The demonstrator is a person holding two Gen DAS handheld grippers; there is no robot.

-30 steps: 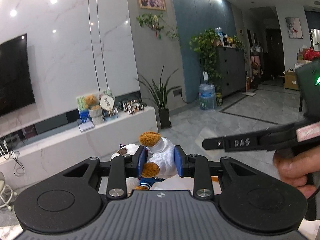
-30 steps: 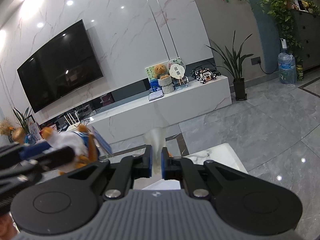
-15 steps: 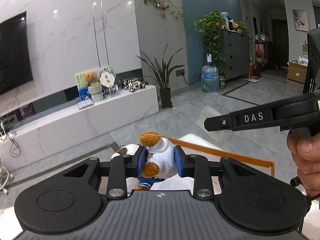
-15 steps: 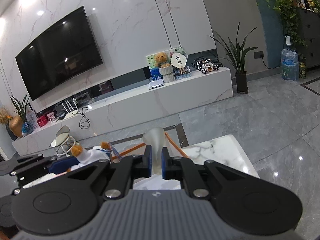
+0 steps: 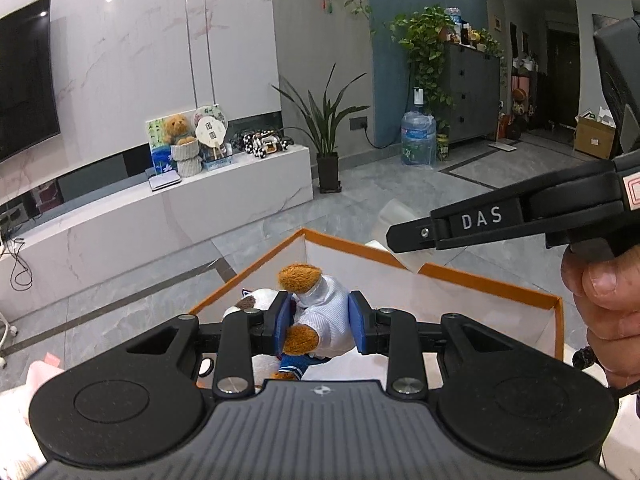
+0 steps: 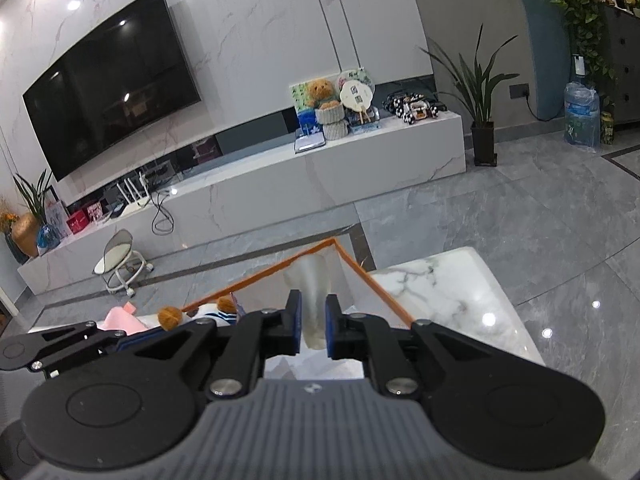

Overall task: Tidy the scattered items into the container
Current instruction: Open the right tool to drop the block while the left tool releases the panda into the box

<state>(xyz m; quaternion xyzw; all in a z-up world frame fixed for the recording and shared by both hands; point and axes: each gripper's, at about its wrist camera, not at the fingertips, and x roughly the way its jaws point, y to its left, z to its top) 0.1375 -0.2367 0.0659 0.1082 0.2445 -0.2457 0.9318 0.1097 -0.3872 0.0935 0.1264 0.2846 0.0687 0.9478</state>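
Note:
A small brown teddy bear (image 5: 320, 308) in a white shirt and blue shorts is clamped between the blue pads of my left gripper (image 5: 320, 322), which hangs over the near left part of a white box with an orange rim (image 5: 492, 286). Just beyond the left pad shows a white plush with a brown patch (image 5: 250, 300). My right gripper (image 6: 311, 320) is shut on a frosted, translucent plastic piece (image 6: 310, 284) above the box's far corner (image 6: 362, 270). In the right wrist view, the bear (image 6: 172, 315) and left gripper (image 6: 60, 346) sit at lower left.
The box stands on a white marble table (image 6: 460, 300). Something pink (image 6: 120, 316) lies left of the box. A hand (image 5: 604, 304) holds the right gripper (image 5: 480, 220). Beyond are grey floor tiles, a long white TV bench (image 6: 320, 168) and a small stool (image 6: 120, 260).
Both grippers have tipped downward and come in over the orange-rimmed box, which has come into view and now fills the space below them. Each still holds its item.

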